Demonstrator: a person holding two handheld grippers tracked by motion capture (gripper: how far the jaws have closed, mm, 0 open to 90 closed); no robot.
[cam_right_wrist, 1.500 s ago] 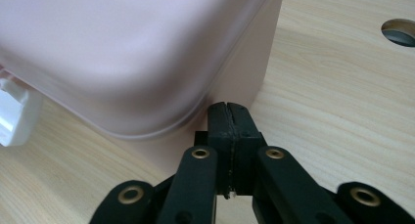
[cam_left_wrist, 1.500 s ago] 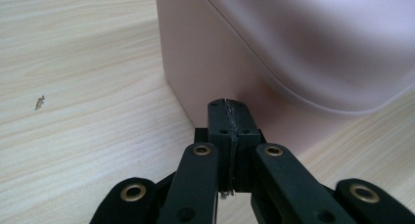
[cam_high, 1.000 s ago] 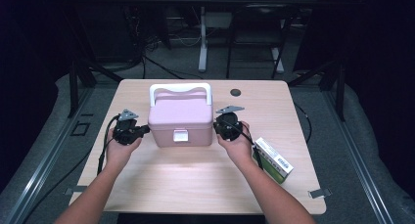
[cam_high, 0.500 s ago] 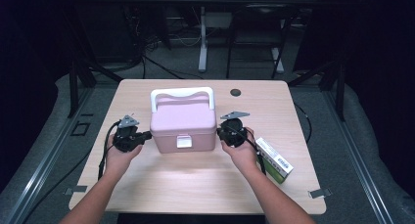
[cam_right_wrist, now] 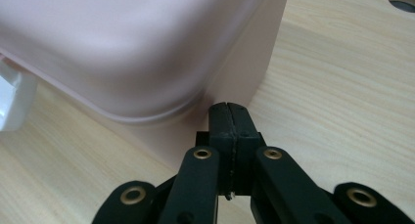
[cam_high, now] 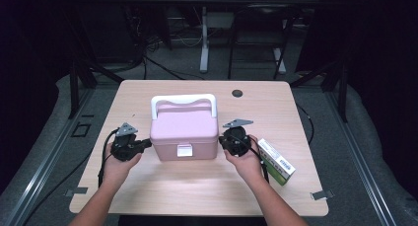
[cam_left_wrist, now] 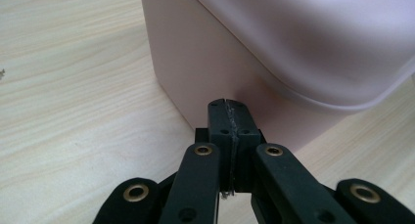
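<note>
Dark studio floor and cable runs are framing a pale wooden table (cam_high: 148, 196), and all the action is sitting near its front edge. Centre stage is the pink lidded storage box (cam_high: 184, 130), white carry handle lying back across its lid and a white latch facing the person; it is resting about midway between the left and right edges.

Both hands are bracketing it. The left gripper (cam_high: 146, 144) is nosing in against the box's left wall low down, jaws pressed flat together with nothing between them. The right gripper (cam_high: 221, 139) is mirroring that on the right wall, jaws likewise pressed together and empty. In each gripper view the closed tip is sitting right at the base of the pink wall; actual contact is hard to call.

That looks like a two-sided push rather than a pinch: closed jaws are making blunt pushers for sliding or squaring the box. Just beside the right hand, a green-and-white carton (cam_high: 276, 162) is lying near the table's right edge, untouched.
</note>
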